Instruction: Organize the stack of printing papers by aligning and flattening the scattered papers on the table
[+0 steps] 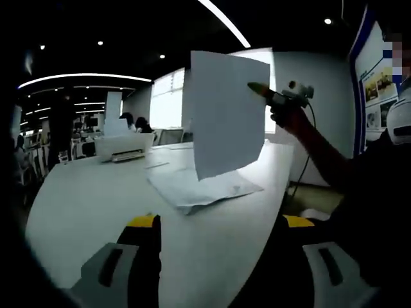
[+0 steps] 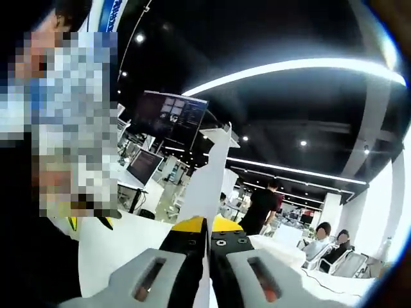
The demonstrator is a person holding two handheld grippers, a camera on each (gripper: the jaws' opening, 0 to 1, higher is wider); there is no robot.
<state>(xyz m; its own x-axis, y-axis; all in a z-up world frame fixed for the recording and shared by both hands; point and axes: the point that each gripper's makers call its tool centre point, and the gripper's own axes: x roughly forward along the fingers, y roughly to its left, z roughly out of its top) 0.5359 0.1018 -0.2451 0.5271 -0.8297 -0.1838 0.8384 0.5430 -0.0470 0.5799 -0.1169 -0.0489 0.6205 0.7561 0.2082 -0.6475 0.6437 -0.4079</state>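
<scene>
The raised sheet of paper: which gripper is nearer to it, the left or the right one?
Right. The right gripper is shut on the raised sheet, pinching its edge above the table. The left gripper is open, low over the table, apart from the sheet.

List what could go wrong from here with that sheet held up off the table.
1. The right gripper pinches the raised sheet by one edge only; it may bend or crease.
2. Lowered carelessly, it could land askew on the loose pile.
3. The pile lies unaligned on the table; the left gripper, open, is not steadying it, so sheets may slide.
</scene>
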